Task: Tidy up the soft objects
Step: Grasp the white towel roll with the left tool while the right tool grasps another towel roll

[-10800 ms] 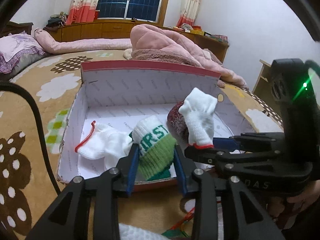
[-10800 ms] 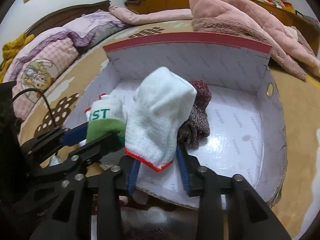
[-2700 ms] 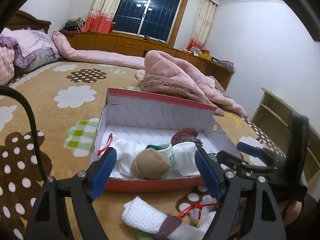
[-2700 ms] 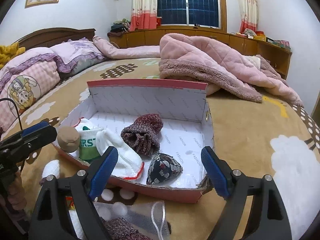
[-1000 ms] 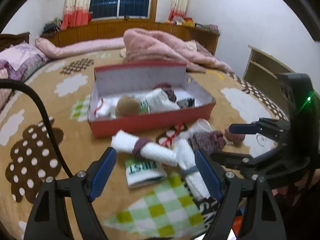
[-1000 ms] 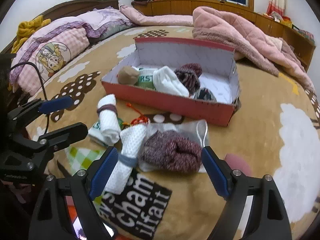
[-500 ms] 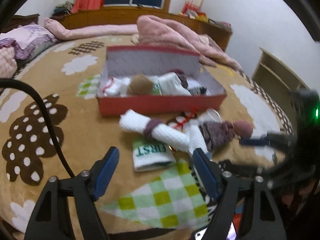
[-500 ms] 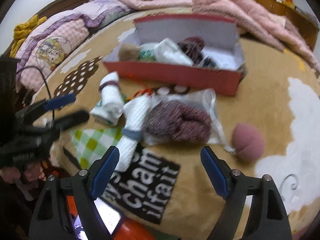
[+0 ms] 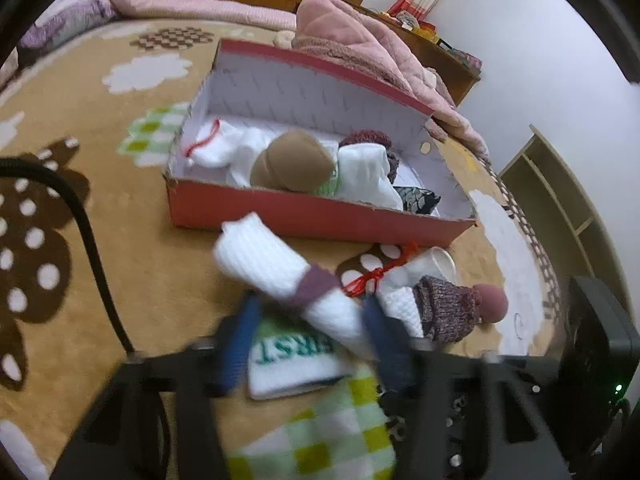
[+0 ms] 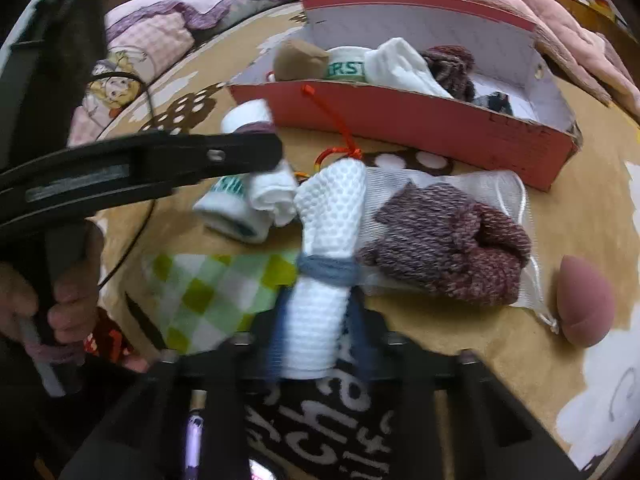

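Red box, white purple-banded roll, white blue-banded roll, maroon knit.

Two banded white rolled towels lie before the red box.

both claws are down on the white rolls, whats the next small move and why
Probably lift both rolls and carry them toward the red box. The right claw has just closed on the blue-banded roll, and the left claw, also closing, straddles the purple-banded roll. The box already holds other soft things.
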Demonstrator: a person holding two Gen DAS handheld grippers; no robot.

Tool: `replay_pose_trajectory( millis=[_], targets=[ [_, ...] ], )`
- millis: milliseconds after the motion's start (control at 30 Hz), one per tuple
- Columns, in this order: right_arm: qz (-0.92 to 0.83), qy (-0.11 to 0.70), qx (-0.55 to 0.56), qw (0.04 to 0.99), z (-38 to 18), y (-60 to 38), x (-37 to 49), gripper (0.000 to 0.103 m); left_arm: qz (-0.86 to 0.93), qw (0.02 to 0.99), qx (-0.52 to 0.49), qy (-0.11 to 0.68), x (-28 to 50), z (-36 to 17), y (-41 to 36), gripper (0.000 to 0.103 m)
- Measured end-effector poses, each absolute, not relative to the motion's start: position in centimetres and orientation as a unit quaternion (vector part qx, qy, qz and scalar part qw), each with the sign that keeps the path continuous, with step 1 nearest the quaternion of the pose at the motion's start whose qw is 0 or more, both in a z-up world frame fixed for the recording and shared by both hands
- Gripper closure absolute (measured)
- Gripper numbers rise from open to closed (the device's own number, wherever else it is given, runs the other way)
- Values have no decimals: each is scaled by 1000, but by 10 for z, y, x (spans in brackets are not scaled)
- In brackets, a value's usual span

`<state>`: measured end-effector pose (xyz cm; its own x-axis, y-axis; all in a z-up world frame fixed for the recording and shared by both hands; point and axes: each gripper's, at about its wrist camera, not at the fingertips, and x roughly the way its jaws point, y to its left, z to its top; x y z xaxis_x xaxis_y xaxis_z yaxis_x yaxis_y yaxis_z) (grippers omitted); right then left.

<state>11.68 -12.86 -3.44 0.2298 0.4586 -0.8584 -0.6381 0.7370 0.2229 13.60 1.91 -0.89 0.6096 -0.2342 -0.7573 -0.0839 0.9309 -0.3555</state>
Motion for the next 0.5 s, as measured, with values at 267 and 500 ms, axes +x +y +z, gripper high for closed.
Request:
replay_pose_trajectory(
  millis=[267,500],
  targets=[
    [381,503,-64,773,-13,-143,112,82,-70,890,-194,406,123,4,24,90],
    [374,471,-34,798,18,-158,118,82,-93,916,-186,342,106,48,18,90]
  ],
)
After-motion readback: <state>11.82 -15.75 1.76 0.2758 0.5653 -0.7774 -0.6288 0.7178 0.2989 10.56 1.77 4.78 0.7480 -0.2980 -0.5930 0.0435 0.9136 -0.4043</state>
